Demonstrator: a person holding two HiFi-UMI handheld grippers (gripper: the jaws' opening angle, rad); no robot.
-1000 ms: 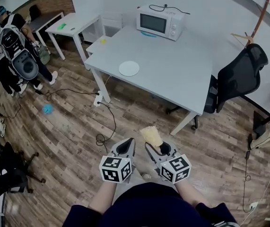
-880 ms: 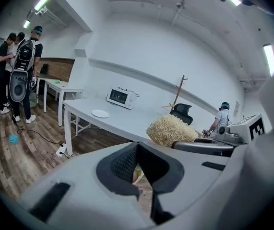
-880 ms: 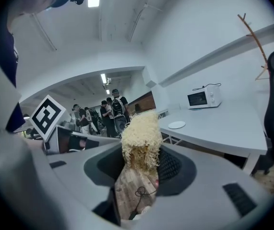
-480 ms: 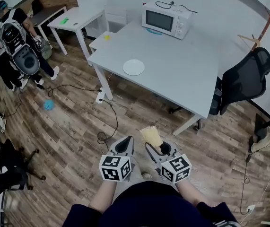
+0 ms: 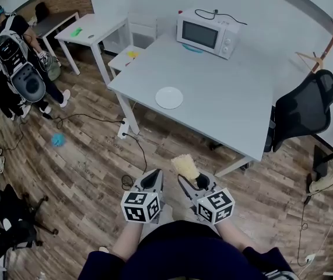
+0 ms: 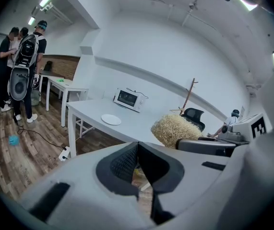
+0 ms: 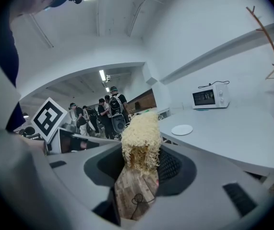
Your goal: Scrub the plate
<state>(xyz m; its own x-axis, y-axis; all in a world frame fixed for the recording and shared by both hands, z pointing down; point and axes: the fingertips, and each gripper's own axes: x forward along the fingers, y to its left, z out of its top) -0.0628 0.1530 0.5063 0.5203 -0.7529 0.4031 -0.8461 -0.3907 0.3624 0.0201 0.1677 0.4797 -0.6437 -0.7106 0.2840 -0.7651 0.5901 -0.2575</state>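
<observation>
A white plate (image 5: 169, 97) lies near the front left edge of the grey table (image 5: 230, 104); it also shows as the plate (image 6: 111, 120) in the left gripper view and the plate (image 7: 182, 129) in the right gripper view. My right gripper (image 5: 190, 178) is shut on a straw-coloured scrubber (image 5: 182, 167), the scrubber (image 7: 140, 138) standing up between its jaws. My left gripper (image 5: 151, 177) is shut with nothing in it, its jaws touching. Both grippers hang low in front of my body, well short of the table.
A white microwave (image 5: 206, 34) stands at the table's far side. A black office chair (image 5: 301, 109) is at the table's right. Several people (image 5: 11, 63) stand at the far left by a small white table (image 5: 90, 31). Cables and a power strip (image 5: 121, 130) lie on the wooden floor.
The table, plate and microwave have shifted slightly right and nearer in the head view. Both grippers keep their places before my body, the scrubber still held.
</observation>
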